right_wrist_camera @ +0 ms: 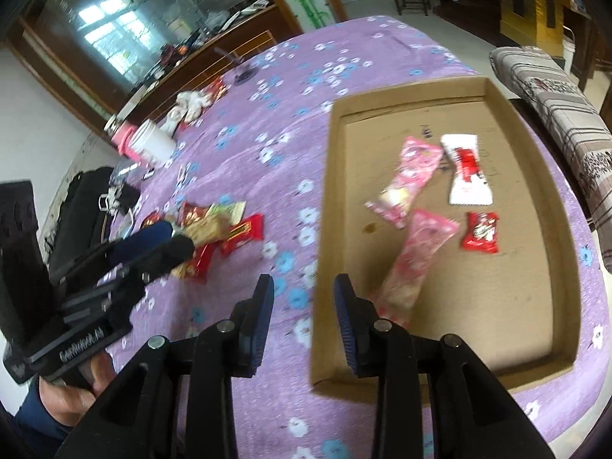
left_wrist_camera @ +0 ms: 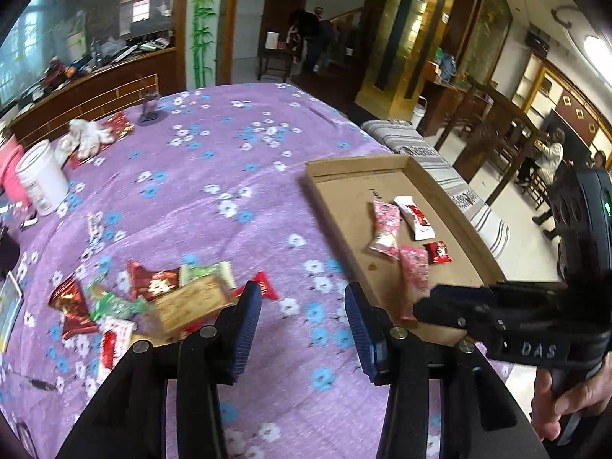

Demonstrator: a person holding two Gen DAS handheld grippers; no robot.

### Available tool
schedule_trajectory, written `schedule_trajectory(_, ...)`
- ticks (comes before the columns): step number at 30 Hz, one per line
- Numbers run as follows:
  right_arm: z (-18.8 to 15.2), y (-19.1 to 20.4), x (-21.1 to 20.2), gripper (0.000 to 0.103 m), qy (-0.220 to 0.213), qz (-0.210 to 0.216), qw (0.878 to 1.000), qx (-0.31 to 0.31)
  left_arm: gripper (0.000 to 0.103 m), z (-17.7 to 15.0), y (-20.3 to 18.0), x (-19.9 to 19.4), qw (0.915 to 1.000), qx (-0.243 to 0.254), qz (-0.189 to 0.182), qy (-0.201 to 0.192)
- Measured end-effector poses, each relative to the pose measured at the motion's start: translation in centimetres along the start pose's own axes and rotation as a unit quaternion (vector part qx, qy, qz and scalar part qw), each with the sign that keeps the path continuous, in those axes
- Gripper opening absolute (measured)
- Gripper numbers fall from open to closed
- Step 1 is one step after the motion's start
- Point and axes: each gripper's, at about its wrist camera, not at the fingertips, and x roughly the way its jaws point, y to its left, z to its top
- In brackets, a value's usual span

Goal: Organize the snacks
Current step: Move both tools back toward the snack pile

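Note:
A shallow cardboard tray (left_wrist_camera: 451,195) (right_wrist_camera: 543,176) lies on the purple flowered tablecloth. It holds two pink packets (right_wrist_camera: 415,166) (right_wrist_camera: 419,256), a white and red packet (right_wrist_camera: 466,172) and a small red packet (right_wrist_camera: 480,233); these also show in the left wrist view (left_wrist_camera: 386,229). A pile of loose snacks (left_wrist_camera: 153,298) (right_wrist_camera: 218,229) lies left of the tray. My left gripper (left_wrist_camera: 302,325) is open and empty, just right of the pile. My right gripper (right_wrist_camera: 304,313) is open and empty over the tray's near left edge.
A white jar (left_wrist_camera: 42,179) and a pink container (left_wrist_camera: 9,170) stand at the table's far left, with white gloves (left_wrist_camera: 86,135) behind. A striped cushioned seat (right_wrist_camera: 562,114) stands beyond the tray. A black bag (right_wrist_camera: 82,206) lies left of the table.

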Motion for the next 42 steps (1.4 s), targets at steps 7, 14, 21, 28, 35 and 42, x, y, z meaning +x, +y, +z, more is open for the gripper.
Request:
schedule_trajectory(7,-0.9,2.6,0.3,0.032,0.009,-0.004,1.000,-0.017,0.048,-0.9,4.0,-1.7,0.9992,-0.036,0.005,-0.013)
schedule_trajectory(14,-1.9,5.0,1.7,0.034,0.022,0.000,0.999,-0.026,0.048,-2.3,8.8,-3.1,0.9970,-0.072,0.024,-0.013)
schedule_trajectory(21,-2.7,7.4,3.3,0.035,0.024,0.019,0.999,-0.026,0.055,-4.3,15.2,-4.6,0.9904,-0.121,0.066,0.000)
schedule_trajectory(28,-3.5,8.8,4.8,0.035,0.031,0.028,0.999,-0.021,0.065,-5.5,20.9,-3.3,0.9781,-0.189,0.081,0.034)
schedule_trajectory(35,-3.8,8.2,4.6,0.036,0.028,0.014,0.999,-0.017,0.073,-4.4,24.3,0.9,0.9649,-0.239,0.091,0.061)
schedule_trajectory(42,-3.4,8.5,4.3,0.036,0.029,0.011,0.999,-0.029,0.039,-4.0,24.6,4.1,0.9684,-0.207,0.118,0.072)
